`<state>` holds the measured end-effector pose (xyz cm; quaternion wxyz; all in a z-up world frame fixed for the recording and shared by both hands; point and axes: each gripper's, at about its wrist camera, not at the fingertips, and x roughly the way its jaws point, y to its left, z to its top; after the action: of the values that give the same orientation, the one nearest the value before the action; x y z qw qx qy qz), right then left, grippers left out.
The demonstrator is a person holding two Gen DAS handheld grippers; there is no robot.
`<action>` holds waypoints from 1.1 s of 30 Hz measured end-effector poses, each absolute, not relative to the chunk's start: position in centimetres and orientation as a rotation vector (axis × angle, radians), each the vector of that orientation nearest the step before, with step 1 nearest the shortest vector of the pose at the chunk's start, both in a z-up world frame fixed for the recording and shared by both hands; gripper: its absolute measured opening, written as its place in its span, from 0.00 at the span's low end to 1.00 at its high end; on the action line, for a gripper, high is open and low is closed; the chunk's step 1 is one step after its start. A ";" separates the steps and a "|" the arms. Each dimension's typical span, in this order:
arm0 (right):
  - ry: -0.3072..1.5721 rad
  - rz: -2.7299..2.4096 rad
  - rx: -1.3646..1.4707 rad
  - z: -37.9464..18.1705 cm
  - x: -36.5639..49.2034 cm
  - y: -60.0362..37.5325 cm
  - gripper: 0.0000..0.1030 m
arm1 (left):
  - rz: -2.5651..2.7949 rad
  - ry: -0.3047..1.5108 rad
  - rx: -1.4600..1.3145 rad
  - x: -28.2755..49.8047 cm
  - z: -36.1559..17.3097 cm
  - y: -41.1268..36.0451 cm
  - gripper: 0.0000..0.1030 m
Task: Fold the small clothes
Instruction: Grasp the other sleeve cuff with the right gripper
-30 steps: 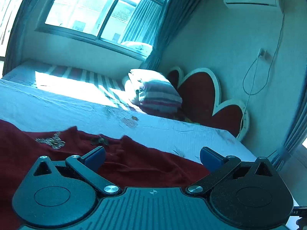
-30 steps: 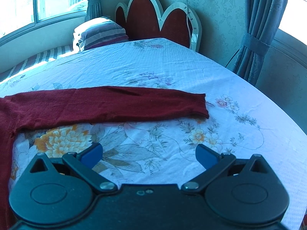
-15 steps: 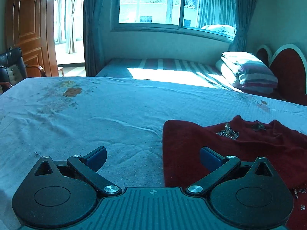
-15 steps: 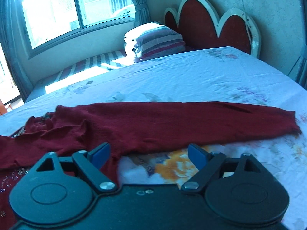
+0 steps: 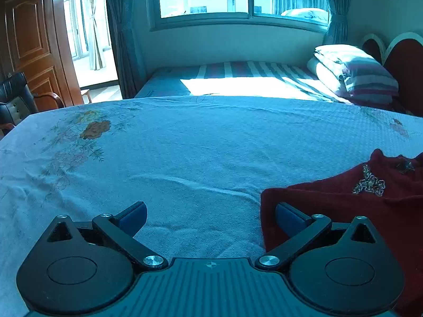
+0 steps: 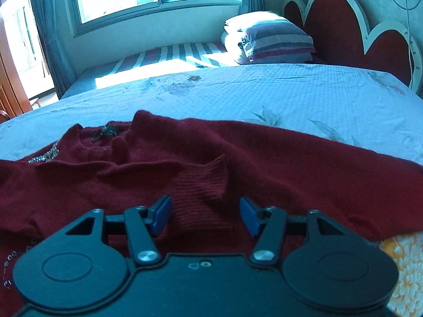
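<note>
Lying spread on the floral-printed bed point(image 6: 304, 89), the dark red knitted sweater point(image 6: 264, 153) is keeping one sleeve stretched sideways and a ribbed cuff point(image 6: 201, 185) folded onto its body. The right gripper point(image 6: 205, 215), its jaws just having been narrowing but not yet touching wool, is straddling that cuff and, I judge, should be pinching squarely across the ribbing, while the left gripper point(image 5: 210, 218) is waiting wide open at the sweater's edge.

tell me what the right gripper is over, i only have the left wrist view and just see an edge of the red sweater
Observer: The right gripper is over the red sweater, with the ribbed cuff of a folded-in sleeve between its fingers.
Operator: is it gripping the cuff
Observer: Not yet. Its jaws have just been closing, but a gap still shows beside the cuff.
Operator: where's the other sleeve
Observer: The other sleeve lies stretched out to the right across the bedsheet.
</note>
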<state>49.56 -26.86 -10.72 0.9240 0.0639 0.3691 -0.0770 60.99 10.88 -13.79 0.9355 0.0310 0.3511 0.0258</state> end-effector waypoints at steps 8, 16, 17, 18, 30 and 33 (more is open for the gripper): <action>0.734 -0.180 0.247 -9.9 48.9 -28.5 0.62 | 0.064 0.637 -0.003 57.5 -11.8 12.6 1.00; 0.760 -0.181 0.262 -11.1 49.3 -28.5 0.27 | 0.107 0.705 0.101 53.4 -15.2 11.2 1.00; 0.753 -0.197 0.229 -11.1 49.5 -28.6 0.27 | 0.113 0.714 0.089 53.3 -15.1 11.3 1.00; 0.751 -0.191 0.238 -11.1 49.5 -29.0 0.27 | 0.116 0.722 0.075 53.1 -14.8 11.2 1.00; 0.684 0.036 0.311 -9.4 49.1 -33.4 0.24 | 0.200 0.606 0.017 49.4 -11.9 8.7 1.00; 0.765 0.056 0.265 -11.5 50.9 -32.7 0.14 | 0.212 0.608 0.068 48.9 -11.1 7.8 1.00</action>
<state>50.89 -32.66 -11.53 0.9188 0.1289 0.3720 0.0273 48.85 7.77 -11.10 0.9481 0.0334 0.2986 0.1040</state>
